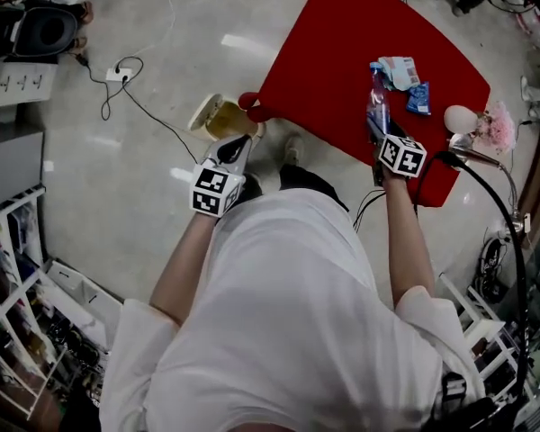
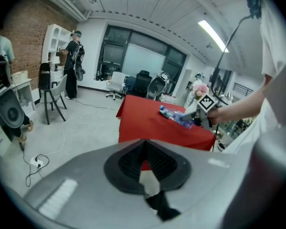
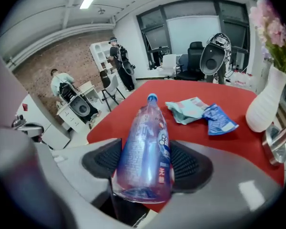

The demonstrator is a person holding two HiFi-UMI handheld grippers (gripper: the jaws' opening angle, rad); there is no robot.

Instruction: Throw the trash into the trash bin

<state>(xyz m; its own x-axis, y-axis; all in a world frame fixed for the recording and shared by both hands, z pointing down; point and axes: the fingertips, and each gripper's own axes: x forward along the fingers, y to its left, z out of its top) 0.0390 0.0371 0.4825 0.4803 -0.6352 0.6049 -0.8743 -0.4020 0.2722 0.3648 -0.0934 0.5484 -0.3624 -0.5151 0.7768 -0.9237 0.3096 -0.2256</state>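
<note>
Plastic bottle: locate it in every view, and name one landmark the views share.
Head view: bottle right of centre, over the red table, gripped by the right claw.
Left gripper view: bottle small, right of centre, over the red table.
Right gripper view: bottle low centre, between the jaws, cap pointing away.
Shared landmark: the red table.

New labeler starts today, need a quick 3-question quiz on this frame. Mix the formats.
1. True or false: the left claw has its jaws wide apart.
2. What does the right claw hold? A) mug B) plastic bottle C) sponge
3. Fill in: the crumpled wrappers lie on the ___ table.

Key: 1 false, the jaws are together with nothing between them; 2 B; 3 red.
</note>
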